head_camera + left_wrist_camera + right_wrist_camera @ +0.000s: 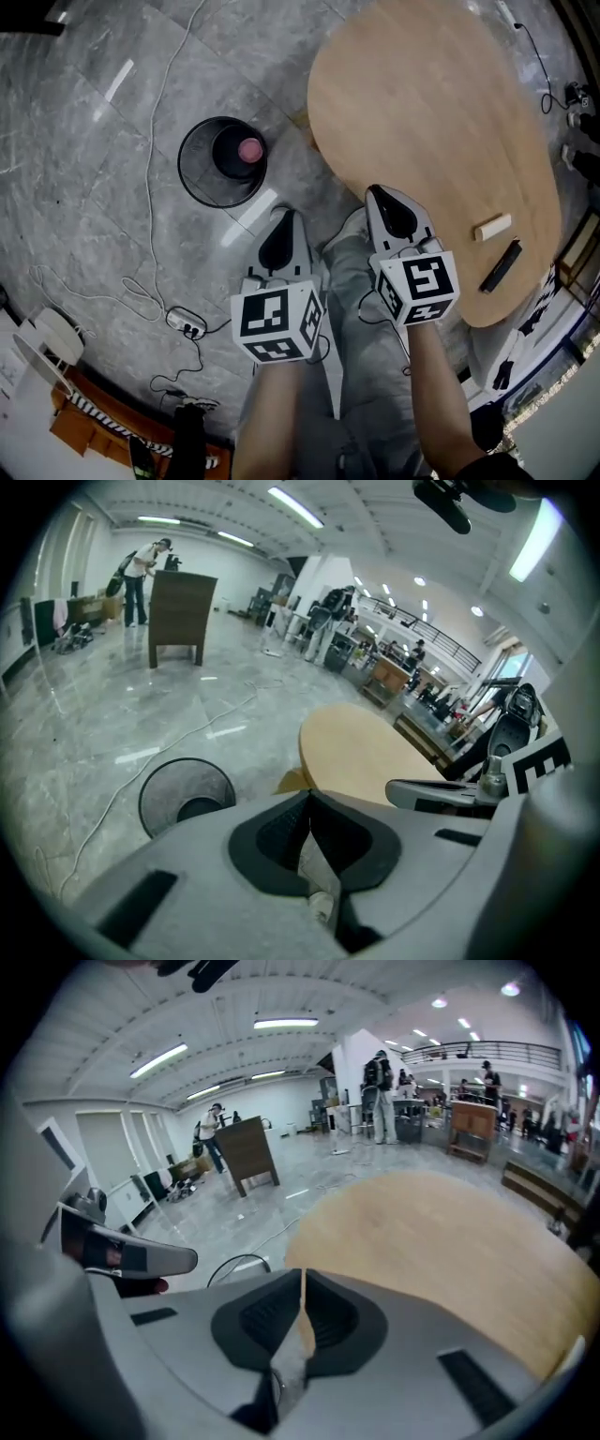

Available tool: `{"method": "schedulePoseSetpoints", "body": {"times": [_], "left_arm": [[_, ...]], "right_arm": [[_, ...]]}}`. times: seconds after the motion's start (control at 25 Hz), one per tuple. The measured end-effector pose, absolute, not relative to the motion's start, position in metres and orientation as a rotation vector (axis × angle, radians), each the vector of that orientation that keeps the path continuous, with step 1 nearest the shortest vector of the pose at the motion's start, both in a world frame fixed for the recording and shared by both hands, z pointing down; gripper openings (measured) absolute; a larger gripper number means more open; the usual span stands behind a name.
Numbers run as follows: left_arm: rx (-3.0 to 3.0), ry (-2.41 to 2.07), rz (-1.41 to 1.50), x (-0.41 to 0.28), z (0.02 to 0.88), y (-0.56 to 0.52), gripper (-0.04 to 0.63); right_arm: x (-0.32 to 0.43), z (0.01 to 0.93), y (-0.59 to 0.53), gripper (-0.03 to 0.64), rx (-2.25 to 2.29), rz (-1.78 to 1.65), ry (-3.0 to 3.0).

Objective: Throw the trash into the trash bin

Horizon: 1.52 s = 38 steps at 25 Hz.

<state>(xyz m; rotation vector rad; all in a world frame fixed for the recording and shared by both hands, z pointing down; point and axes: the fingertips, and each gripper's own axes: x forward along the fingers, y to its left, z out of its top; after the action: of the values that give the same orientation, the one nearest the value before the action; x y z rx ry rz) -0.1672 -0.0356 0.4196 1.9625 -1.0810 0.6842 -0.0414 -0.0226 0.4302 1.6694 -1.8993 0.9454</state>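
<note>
— Black wire mesh, that's the trash bin (195, 178). It stands on the grey marble floor (84, 112), just beside the rounded end of the wooden surface (422, 103). Can you see the trash?

— Yes. A pink round piece (249, 148) lies inside the bin, down on its dark bottom. What it's made of I can't tell.

— And the grippers?

— Both clenched. The pads of the left tongs (309, 797) meet at the tips with nothing between them. In the head view they hang over the floor, pointing towards the bin and near its rim.

— The other one?

— The right tongs (302, 1274) are pressed together too, and they are just as empty. Their tips are over the near edge of the surface, and the wood fills most of their own view.

— Anything on the wood?

— Two things, near the right edge. One is a small pale block (492, 226) and the other a black bar (502, 265). They are close to each other but not touching.

— And lower down?

— A white power strip (186, 324) lies on the floor, well apart from the bin.
</note>
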Motion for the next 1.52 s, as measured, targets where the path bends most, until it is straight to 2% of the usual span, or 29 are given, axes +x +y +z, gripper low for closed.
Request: {"method": "schedulePoseSetpoints", "body": {"times": [0.44, 0.48, 0.56, 0.72, 1.16, 1.52], "left_arm": [[2.139, -0.84, 0.813, -0.051, 0.404, 0.008, 0.006], [2.149, -0.823, 0.824, -0.04, 0.404, 0.015, 0.006], [2.17, -0.787, 0.841, -0.018, 0.403, 0.027, 0.006], [2.214, -0.702, 0.872, 0.023, 0.402, 0.05, 0.006], [2.281, -0.547, 0.974, 0.1, 0.407, 0.1, 0.006], [2.266, -0.525, 1.022, 0.126, 0.422, 0.121, 0.006]], "right_arm": [[0.114, 0.415, 0.085, 0.021, 2.231, 1.178, -1.532], [0.126, 0.415, 0.096, 0.036, 2.267, 1.203, -1.501], [0.15, 0.417, 0.117, 0.147, 2.325, 1.248, -1.44], [0.19, 0.42, 0.157, 0.17, 2.424, 1.275, -1.261], [0.256, 0.461, 0.211, 0.225, 2.586, 1.562, -0.947], [0.265, 0.491, 0.218, 0.229, 2.536, 1.698, -0.959]]}}
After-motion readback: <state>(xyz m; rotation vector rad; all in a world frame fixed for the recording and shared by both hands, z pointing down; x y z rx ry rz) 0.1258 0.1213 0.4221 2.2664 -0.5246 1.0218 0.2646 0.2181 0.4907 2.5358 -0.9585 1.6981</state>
